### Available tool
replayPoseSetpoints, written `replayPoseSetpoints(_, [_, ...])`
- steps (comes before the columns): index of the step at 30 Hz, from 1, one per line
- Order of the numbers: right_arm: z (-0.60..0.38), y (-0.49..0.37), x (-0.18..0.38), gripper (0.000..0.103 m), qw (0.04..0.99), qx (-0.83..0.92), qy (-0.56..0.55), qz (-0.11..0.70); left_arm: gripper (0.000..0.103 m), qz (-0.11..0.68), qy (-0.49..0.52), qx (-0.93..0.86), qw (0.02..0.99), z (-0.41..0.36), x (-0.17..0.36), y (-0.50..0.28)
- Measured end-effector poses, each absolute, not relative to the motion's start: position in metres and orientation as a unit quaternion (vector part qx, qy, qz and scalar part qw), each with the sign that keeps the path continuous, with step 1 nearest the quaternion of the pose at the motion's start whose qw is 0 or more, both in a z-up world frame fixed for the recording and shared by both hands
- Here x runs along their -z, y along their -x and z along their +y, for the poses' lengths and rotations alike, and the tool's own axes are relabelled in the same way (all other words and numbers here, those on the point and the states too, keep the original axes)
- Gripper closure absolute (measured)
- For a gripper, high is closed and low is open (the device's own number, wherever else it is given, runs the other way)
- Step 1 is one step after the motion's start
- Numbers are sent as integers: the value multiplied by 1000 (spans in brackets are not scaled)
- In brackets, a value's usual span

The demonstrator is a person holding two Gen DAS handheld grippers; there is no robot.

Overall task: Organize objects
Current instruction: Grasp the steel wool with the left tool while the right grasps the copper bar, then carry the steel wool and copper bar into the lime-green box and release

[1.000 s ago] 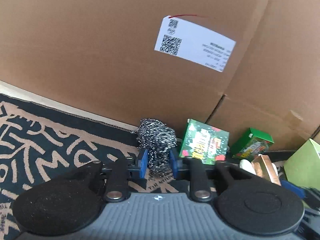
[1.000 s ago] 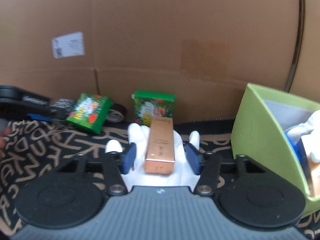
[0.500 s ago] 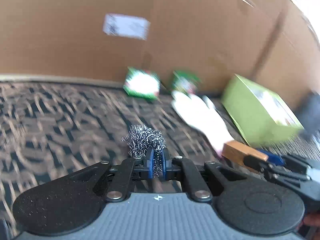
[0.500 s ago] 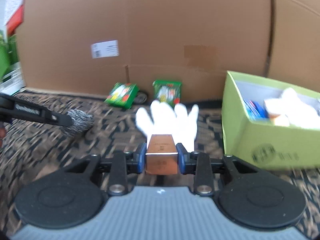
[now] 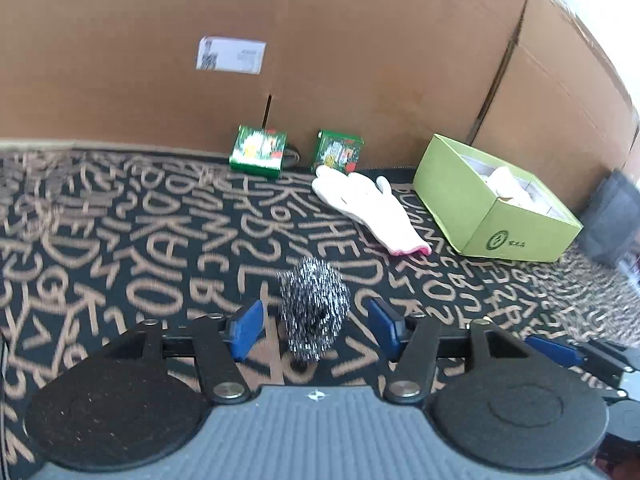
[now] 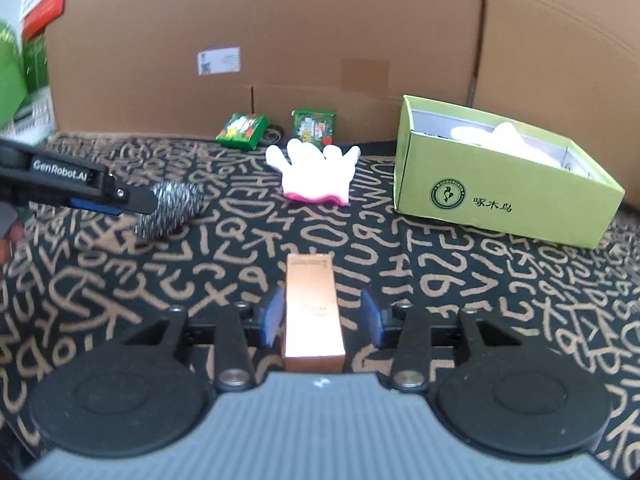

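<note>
Steel-wool scouring ball [image 5: 313, 312], grey and wiry, is seen in the left wrist view on the black rug with tan lettering [image 5: 120, 248], between the blue pads of the left gripper [image 5: 316, 326]. The jaws are opening and stand clear of the ball on both sides, so nothing is gripped. Toward the far edge of the rug lie two small green printed boxes [image 5: 258, 152] against the brown cardboard wall [image 5: 360, 60], a white knitted glove with a pink cuff [image 5: 370, 210], and, toward the far right corner, an open lime-green cardboard box [image 5: 496, 216] with white items inside.

In the right wrist view, a copper-coloured rectangular box [image 6: 313, 320] lies lengthwise on the rug between the pads of the right gripper [image 6: 320, 318]. Those jaws are opening too; gaps are visible on both sides, so the box appears released. The left gripper and the scouring ball are seen at the left edge of the rug.

The step in hand is judged to be setting both items down near the front of the rug. Next, both grippers would need to be drawn back clear without nudging the ball or box, and the glove or green boxes approached.
</note>
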State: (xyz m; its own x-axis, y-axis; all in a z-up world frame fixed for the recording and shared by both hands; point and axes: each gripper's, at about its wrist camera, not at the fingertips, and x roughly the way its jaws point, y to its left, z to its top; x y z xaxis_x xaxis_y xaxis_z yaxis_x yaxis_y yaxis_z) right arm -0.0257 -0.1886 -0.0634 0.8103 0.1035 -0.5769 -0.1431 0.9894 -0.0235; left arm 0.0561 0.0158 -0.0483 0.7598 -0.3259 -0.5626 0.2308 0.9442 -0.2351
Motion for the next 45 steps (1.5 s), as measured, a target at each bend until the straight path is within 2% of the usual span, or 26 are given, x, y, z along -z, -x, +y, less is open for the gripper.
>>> replayPoseSetpoints(3, [-191, 22, 68, 59, 949, -69, 22, 308, 31, 313, 59, 156, 935, 7, 48, -65])
replayPoseSetpoints(6, [-191, 20, 73, 59, 946, -73, 19, 316, 34, 331, 59, 160, 928, -2, 55, -77])
replayPoseSetpoints(7, [-191, 20, 74, 59, 945, -72, 19, 318, 46, 341, 60, 167, 923, -3, 57, -80])
replayPoseSetpoints(9, [-191, 17, 76, 59, 944, -73, 17, 322, 63, 352, 58, 181, 916, -6, 60, -84])
replayPoseSetpoints(11, [-191, 14, 79, 59, 942, -76, 16, 325, 62, 350, 56, 177, 918, -7, 62, -84])
replayPoseSetpoints(12, [-191, 13, 80, 59, 942, -78, 15, 327, 57, 347, 55, 173, 920, -8, 63, -84])
replayPoseSetpoints(13, [-190, 11, 81, 59, 941, -78, 15, 328, 48, 347, 56, 169, 921, -9, 64, -85])
replayPoseSetpoints(14, [-190, 9, 81, 59, 942, -77, 17, 327, 46, 351, 61, 164, 920, -9, 67, -87])
replayPoseSetpoints(17, [-188, 6, 83, 61, 942, -80, 28, 326, 52, 353, 59, 165, 919, -11, 69, -88])
replayPoseSetpoints(18, [-186, 6, 83, 66, 942, -83, 33, 324, 65, 354, 50, 171, 918, -13, 69, -87])
replayPoseSetpoints(19, [-185, 7, 83, 72, 942, -86, 35, 322, 65, 355, 46, 176, 917, -15, 69, -87])
replayPoseSetpoints(22, [-185, 10, 83, 72, 943, -90, 38, 317, 69, 359, 45, 194, 912, -19, 68, -84])
replayPoseSetpoints(28, [-216, 18, 70, 72, 942, -117, -40, 311, 69, 343, 31, 248, 905, -40, 50, -74])
replayPoseSetpoints(38, [-276, 26, 18, 72, 970, -53, -49, 234, 69, 302, 23, 325, 896, -96, -3, -90])
replayPoseSetpoints(45, [-315, -4, -24, 72, 985, 2, -33, 171, 69, 257, 11, 345, 903, -143, -52, -126])
